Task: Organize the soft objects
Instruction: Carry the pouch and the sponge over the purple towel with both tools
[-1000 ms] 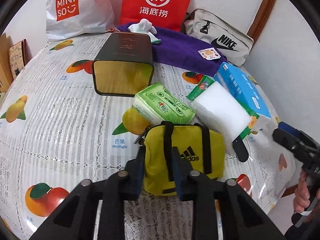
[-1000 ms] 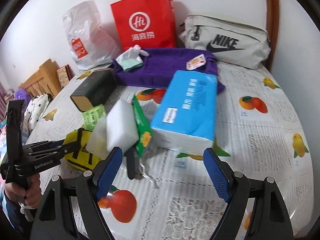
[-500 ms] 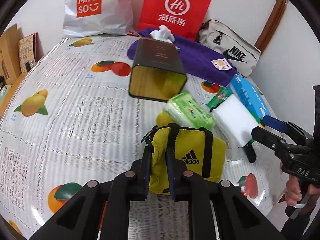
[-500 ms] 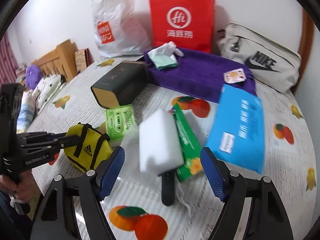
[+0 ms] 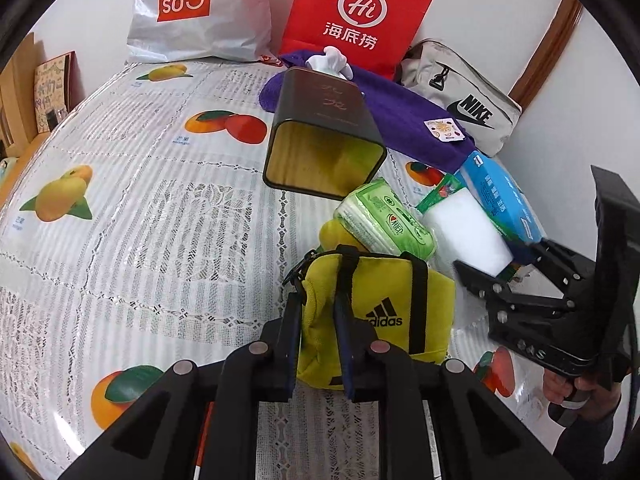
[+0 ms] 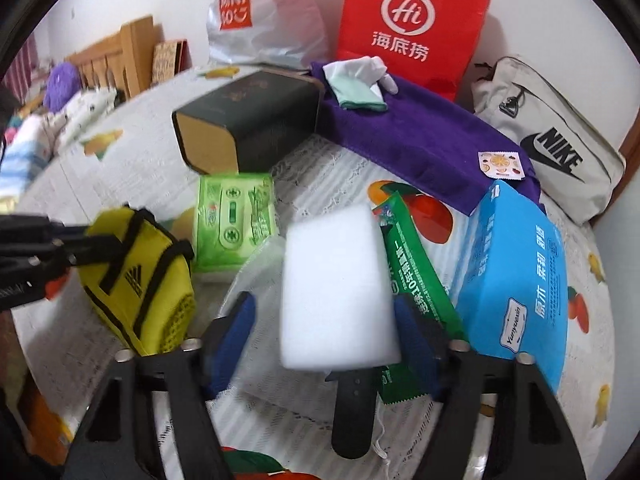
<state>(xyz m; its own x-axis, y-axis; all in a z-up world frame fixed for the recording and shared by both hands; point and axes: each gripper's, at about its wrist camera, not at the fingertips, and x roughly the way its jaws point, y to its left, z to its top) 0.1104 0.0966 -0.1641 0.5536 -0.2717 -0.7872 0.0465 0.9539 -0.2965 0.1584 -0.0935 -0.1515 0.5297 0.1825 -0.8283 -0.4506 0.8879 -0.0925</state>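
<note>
Two grippers were at work over the fruit-print tablecloth. The left gripper was clamped on one end of the yellow bag, pinching the fabric beside a black strap. The right gripper straddled the white sponge, its jaws closing; the right pad looked to be at the sponge's edge, while the left pad stood clear of it.

The sponge sat on a black handle and rested against a green packet, so, as I judged it, closing jaws might catch the packet too, or squash the soft block crooked and let it twist out. The pinch on the bag was small; a quick lift might let the fabric slip.

Readable writing: "adidas" on the yellow bag, "MINISO" on the white carrier bag, "Hi" with Chinese characters on the red paper bag, "NIKE" on the grey pouch, and "Yunyuexin" on the blue tissue pack. The green wipes pack lay just before the dark tin.
</note>
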